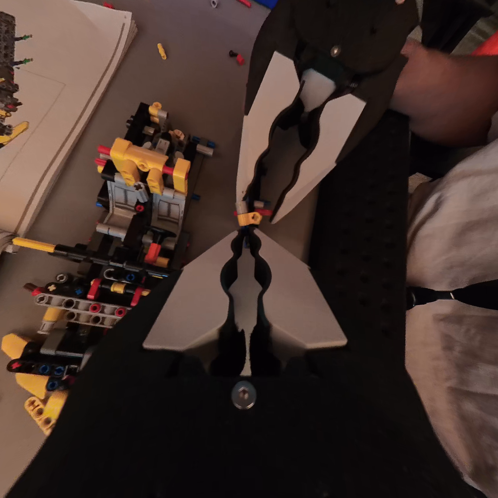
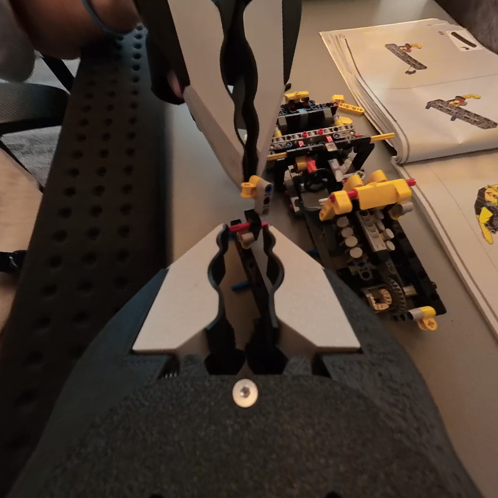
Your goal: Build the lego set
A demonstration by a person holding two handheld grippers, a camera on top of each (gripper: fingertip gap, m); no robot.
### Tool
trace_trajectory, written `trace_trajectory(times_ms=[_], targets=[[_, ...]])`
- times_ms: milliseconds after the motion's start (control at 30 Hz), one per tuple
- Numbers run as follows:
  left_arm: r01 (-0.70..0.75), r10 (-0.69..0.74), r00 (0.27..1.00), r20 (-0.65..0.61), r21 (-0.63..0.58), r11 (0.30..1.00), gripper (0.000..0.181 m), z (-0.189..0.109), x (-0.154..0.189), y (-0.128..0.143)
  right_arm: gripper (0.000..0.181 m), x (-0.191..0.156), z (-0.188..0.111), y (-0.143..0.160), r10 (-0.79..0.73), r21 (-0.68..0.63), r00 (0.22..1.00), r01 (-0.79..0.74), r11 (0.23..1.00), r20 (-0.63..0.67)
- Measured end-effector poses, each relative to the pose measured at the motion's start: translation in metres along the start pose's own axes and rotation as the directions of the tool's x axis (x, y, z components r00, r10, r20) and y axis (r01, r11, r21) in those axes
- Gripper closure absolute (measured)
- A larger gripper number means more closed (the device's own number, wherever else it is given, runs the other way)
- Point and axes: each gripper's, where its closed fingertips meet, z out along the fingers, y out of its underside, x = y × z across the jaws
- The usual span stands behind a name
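Note:
My left gripper [image 1: 244,232] is shut on a small yellow connector [image 1: 249,218] joined to a grey beam piece [image 2: 263,198]. It enters the right wrist view from the top [image 2: 251,177]. My right gripper [image 2: 245,229] is shut on a black beam [image 2: 253,266] that carries a red axle [image 2: 240,227] and a grey pin. It enters the left wrist view from above [image 1: 256,213]. The two gripper tips face each other and their parts sit almost touching above the table. The half-built black, yellow and grey vehicle [image 1: 140,215] [image 2: 350,229] lies on the table beside them.
An open instruction booklet [image 1: 54,107] [image 2: 431,80] lies beyond the vehicle. Loose parts, a yellow pin [image 1: 161,51] and a red piece [image 1: 239,59], lie on the grey table. A black perforated board [image 1: 361,215] [image 2: 94,188] runs along the table's edge. A person's hand [image 1: 444,94] holds the right gripper. My left and right fingertips are right by each other.

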Motion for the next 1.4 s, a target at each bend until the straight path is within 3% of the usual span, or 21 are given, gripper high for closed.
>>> trace_trajectory(times_ms=[333,533,667,900,1033,1133,1233,1400], targets=[[0.007,-0.005,0.997,0.083,-0.020,1.000,0.177,-0.003,-0.019,0.006,0.159,0.004,-0.001,0.003,-0.076,-0.039,0.995,0.074,0.997,-0.071],[-0.047,0.047,0.999,-0.005,-0.169,0.984,0.177,-0.004,-0.001,0.031,0.163,-0.002,-0.001,0.003,-0.105,-0.048,0.991,0.101,0.994,-0.089],[-0.165,0.178,0.984,0.025,-0.279,0.946,0.177,0.000,0.000,0.052,0.163,0.004,-0.004,0.005,-0.085,-0.045,0.989,0.080,0.996,-0.120],[-0.246,0.262,0.965,0.007,-0.317,0.916,0.175,0.014,0.008,0.061,0.163,0.004,-0.006,0.007,-0.107,-0.069,0.973,0.095,0.993,-0.206],[-0.210,0.216,0.976,-0.013,-0.283,0.936,0.154,0.014,0.012,0.056,0.163,0.000,-0.006,0.008,-0.141,-0.083,0.956,0.124,0.989,-0.256],[-0.188,0.188,0.982,-0.020,-0.192,0.963,0.151,0.007,0.014,0.038,0.163,-0.003,-0.004,0.008,-0.140,-0.086,0.960,0.122,0.989,-0.244],[-0.193,0.197,0.979,0.052,-0.073,0.979,0.151,0.002,0.005,0.013,0.162,-0.008,-0.002,0.008,-0.126,-0.076,0.970,0.113,0.991,-0.206],[-0.248,0.249,0.967,0.047,-0.021,0.968,0.152,0.013,0.012,0.006,0.158,-0.012,0.000,0.006,-0.091,-0.057,0.982,0.082,0.995,-0.165]])
